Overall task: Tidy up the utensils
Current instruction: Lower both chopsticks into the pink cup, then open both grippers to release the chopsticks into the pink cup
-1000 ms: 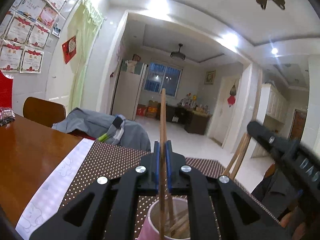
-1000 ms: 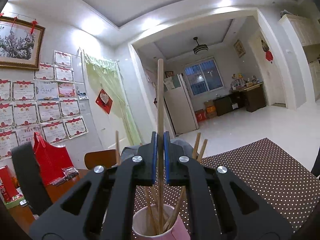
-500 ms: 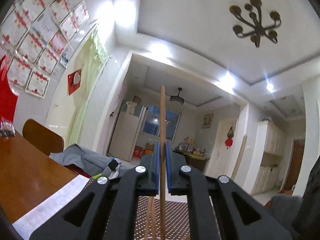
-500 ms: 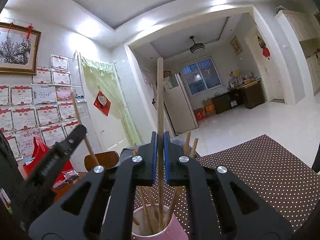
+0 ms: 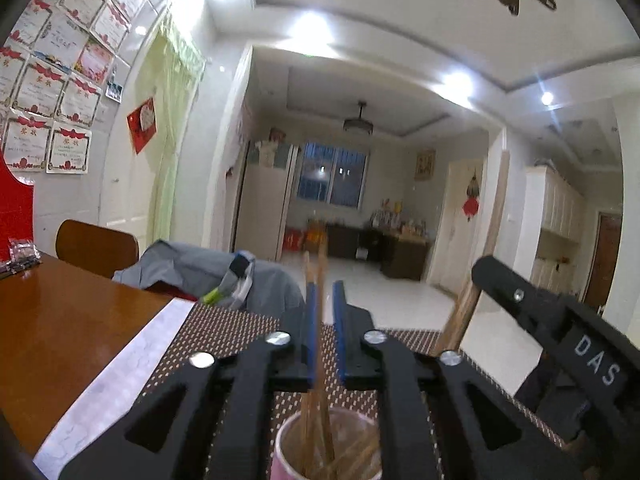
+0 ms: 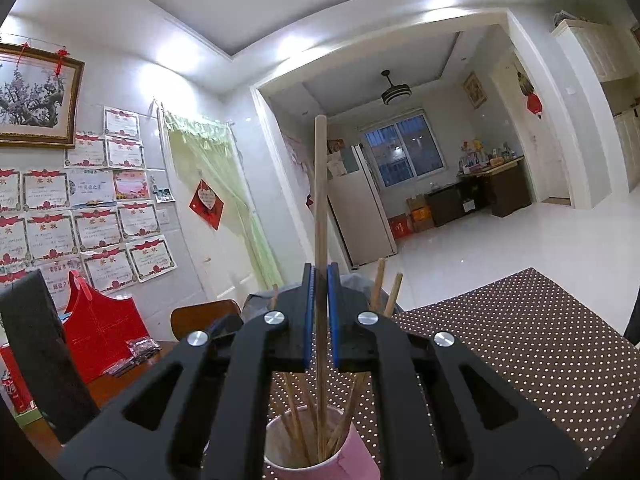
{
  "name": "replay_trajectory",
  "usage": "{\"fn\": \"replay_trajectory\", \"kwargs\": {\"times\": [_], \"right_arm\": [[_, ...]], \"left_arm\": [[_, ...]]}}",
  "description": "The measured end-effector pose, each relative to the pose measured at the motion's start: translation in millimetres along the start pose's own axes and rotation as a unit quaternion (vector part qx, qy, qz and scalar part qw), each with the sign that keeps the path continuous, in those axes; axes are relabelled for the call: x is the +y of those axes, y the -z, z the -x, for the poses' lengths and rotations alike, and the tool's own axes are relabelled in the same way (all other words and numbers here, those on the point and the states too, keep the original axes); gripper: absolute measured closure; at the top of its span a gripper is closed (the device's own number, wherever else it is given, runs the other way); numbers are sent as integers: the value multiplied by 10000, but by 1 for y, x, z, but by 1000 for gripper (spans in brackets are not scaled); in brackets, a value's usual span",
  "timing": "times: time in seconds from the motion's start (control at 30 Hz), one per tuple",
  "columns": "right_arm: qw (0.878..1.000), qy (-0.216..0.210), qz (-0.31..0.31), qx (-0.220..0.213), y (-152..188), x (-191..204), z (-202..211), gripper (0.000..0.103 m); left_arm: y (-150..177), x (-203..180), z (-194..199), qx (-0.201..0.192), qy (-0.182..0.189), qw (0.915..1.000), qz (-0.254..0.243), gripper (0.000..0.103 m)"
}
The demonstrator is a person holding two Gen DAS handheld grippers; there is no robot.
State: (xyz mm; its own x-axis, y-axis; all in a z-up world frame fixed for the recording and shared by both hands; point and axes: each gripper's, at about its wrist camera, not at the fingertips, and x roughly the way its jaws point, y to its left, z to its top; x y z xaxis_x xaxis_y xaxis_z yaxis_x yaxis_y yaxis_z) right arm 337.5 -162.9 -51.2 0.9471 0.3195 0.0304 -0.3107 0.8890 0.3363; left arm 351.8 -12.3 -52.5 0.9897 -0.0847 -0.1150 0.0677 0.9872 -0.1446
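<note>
A pink cup (image 5: 288, 456) holding several wooden chopsticks stands on a dotted brown placemat (image 5: 224, 332). My left gripper (image 5: 324, 300) is open just above the cup, and chopsticks (image 5: 318, 280) stand loose between its jaws. My right gripper (image 6: 321, 276) is shut on one upright chopstick (image 6: 320, 184) whose lower end reaches into the cup (image 6: 352, 460). The right gripper's body shows at the right of the left wrist view (image 5: 560, 340).
A brown wooden table (image 5: 60, 320) lies to the left with a white runner (image 5: 120, 372). A wooden chair (image 5: 96, 246) with grey clothes (image 5: 192, 272) stands behind. A red bag (image 6: 100, 332) and a can (image 6: 12, 384) sit on the table's far left.
My left gripper has opened and let go of its chopstick, which dropped into the cup, and it tilted back down. My right gripper still holds its chopstick over the cup.
</note>
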Motion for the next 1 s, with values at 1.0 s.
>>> {"fn": "replay_trajectory", "kwargs": {"times": [1.0], "right_arm": [[9978,79,354,554,23,14,2,96]], "left_arm": [[-12,19,34,292,-535,9973,-413,63]]}}
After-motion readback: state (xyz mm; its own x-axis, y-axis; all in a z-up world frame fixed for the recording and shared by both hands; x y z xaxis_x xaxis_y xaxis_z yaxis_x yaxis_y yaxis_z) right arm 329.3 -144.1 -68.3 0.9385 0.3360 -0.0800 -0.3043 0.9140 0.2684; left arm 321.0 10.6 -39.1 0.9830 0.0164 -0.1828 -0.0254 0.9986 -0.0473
